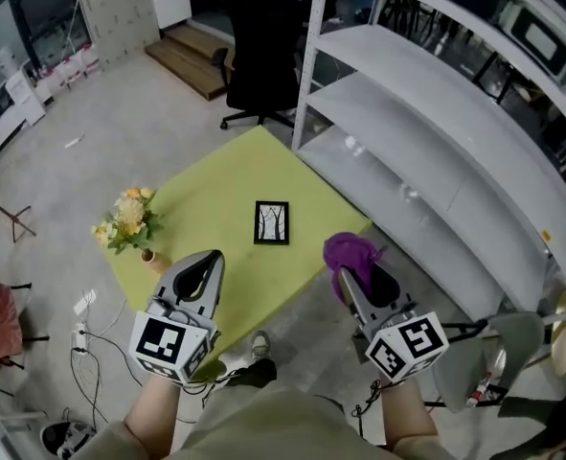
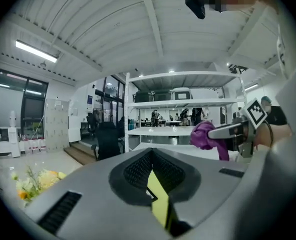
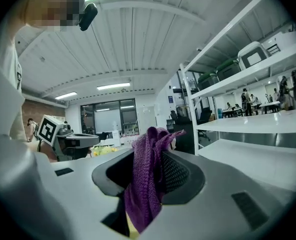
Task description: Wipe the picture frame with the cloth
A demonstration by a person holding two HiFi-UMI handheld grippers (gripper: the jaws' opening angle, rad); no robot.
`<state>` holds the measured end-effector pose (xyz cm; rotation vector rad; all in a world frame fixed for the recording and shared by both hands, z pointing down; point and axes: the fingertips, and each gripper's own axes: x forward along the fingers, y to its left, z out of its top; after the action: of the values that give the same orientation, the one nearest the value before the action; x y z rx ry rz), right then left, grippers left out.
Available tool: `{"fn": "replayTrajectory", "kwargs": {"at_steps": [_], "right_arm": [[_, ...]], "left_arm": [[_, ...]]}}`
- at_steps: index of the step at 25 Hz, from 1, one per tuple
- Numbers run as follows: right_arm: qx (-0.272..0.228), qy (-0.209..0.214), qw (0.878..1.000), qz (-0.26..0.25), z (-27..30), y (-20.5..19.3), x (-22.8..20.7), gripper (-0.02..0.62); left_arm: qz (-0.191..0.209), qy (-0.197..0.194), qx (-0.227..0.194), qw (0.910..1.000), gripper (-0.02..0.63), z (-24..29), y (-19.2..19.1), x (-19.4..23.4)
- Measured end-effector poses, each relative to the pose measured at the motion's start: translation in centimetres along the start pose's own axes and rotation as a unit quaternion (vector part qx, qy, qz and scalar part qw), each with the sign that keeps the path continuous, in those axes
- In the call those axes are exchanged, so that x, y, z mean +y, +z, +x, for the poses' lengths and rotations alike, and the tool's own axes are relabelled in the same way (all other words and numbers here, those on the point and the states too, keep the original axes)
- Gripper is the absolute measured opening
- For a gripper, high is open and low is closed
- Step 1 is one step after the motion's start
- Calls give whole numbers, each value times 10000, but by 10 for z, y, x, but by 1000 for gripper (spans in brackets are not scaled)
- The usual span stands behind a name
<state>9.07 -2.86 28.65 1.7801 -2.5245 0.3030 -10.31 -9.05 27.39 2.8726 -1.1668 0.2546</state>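
Note:
The picture frame (image 1: 271, 223), black-edged with a pale print, lies flat in the middle of the yellow-green table (image 1: 215, 195). The purple cloth (image 1: 348, 251) is bunched in my right gripper (image 1: 359, 278), which is shut on it and held off the table's near right corner. The right gripper view has the cloth (image 3: 143, 184) hanging out between the jaws of that gripper (image 3: 150, 181). My left gripper (image 1: 206, 262) hovers over the table's near left edge, shut, with nothing in it. In its own view the left gripper (image 2: 155, 186) shows only a sliver of table between the jaws.
A bunch of yellow flowers in a small vase (image 1: 127, 220) stands at the table's left corner. A white metal shelving unit (image 1: 426, 151) runs along the right side. A black office chair (image 1: 259, 60) is behind the table. Cables (image 1: 86, 338) lie on the floor at left.

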Motion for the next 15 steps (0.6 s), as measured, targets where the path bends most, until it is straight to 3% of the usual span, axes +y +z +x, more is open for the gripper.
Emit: {"fn": "replayTrajectory", "kwargs": {"at_steps": [8,15], "right_arm": [[522,111,9986,-59,101,-22,-27,150],[985,379,9943,-139,164,-47,-51,150]], "left_arm": [[-93,-330,378,9987,8,74,-33,38],[-333,-270,921,9948,8,127,-86,57]]}}
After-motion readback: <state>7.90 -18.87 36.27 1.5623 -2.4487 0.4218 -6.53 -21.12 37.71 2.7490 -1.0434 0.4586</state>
